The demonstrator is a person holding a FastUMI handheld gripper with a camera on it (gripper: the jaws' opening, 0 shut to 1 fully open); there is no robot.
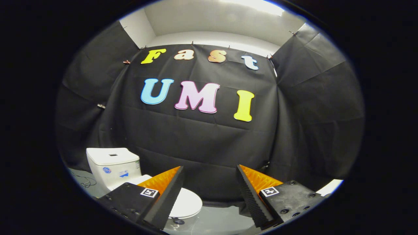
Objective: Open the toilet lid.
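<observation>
Nearest, at the bottom centre of the frame: gripper [210,169], fingers spread wide apart, nothing between them, a square black-and-white marker on each finger's base. Left finger [163,195] overlapping the toilet in the lower left; whether touching it or merely in front of it, cannot tell. Right finger [253,192] apart from the toilet, over bare floor.

Just beyond and below the left finger: toilet lid [187,204], white, rounded, lying flat and closed, its front edge poking out to the right of the finger. Small dark round thing [178,221] on the pale floor [215,222] just beneath the lid's front edge; too small to identify.

Further back, lower left of the frame: white cistern [112,164], boxy, with a rectangular button recess on top and small stickers on its front face. Thin dark cable [85,181] lying on the floor to the left of the cistern.

Farthest, across the middle of the frame: black cloth wall [209,147], draped in folds, clipped along its top edge. Above it, upper part of the frame: pale wall [209,19] with a bright strip of light at the very top.
</observation>
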